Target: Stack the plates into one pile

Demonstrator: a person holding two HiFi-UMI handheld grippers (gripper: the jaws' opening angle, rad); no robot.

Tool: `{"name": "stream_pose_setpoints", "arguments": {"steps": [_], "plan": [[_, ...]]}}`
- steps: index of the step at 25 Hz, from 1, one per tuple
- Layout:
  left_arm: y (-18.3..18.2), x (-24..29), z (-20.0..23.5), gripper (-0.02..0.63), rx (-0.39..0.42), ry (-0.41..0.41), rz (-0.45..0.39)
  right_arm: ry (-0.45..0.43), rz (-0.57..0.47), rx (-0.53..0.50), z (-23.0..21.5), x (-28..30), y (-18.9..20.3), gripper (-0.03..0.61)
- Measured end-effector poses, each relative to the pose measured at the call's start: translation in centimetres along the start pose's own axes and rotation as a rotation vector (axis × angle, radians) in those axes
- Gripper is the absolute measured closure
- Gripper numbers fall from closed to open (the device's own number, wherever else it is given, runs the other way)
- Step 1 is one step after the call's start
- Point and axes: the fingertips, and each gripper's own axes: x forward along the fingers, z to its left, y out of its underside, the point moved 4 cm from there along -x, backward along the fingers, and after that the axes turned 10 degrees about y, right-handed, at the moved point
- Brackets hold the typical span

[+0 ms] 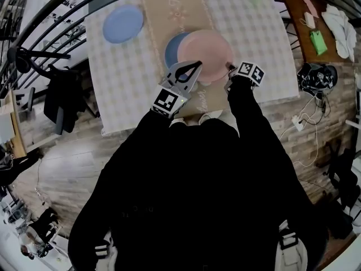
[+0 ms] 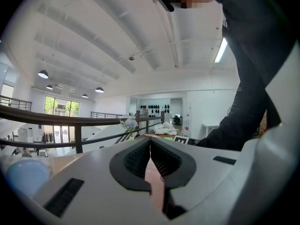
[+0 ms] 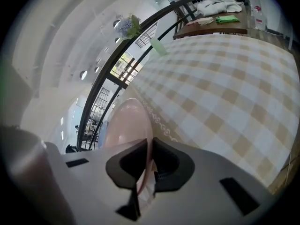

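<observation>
Pink plate [image 1: 206, 52] sits at mid-table [image 1: 254, 33], pinched at its near rim by both claws. The left claw [image 1: 190, 68] is closed on the near-left edge and the right claw [image 1: 230, 69] is closed on the near-right edge. The plate overlaps a blue plate [image 1: 171, 49] but lies off-centre to its right, so the likely next move is a short shift left to line them up. A far blue plate [image 1: 123, 24] lies well apart at the far left, nearer the left hand. Whether the pink plate rests on the blue one or hovers above it cannot be told. The left gripper view tilts at the ceiling and shows only a pink sliver between the jaws.
</observation>
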Motion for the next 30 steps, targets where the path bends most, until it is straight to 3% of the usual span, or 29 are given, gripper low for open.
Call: {"name": "stream_pose_setpoints", "arguments": {"steps": [11, 21, 27, 30], "plan": [[1.1, -4.4, 2.0, 0.594, -0.018, -0.095, 0.015, 0.010, 0.077, -0.054, 3.8, 4.1, 2.7, 0.546], [2.2, -7.2, 2.6, 0.594, -0.068, -0.159, 0.026, 0.027, 0.049, -0.078, 4.5, 5.9, 2.8, 0.540], [2.3, -7.0, 2.0, 0.594, -0.059, -0.149, 0.033, -0.052, 0.027, -0.053, 5.3, 5.6, 2.5, 0.390], [2.1, -6.5, 1.4, 0.594, -0.052, -0.136, 0.030, -0.067, 0.031, -0.061, 5.6, 5.2, 2.5, 0.349]]}}
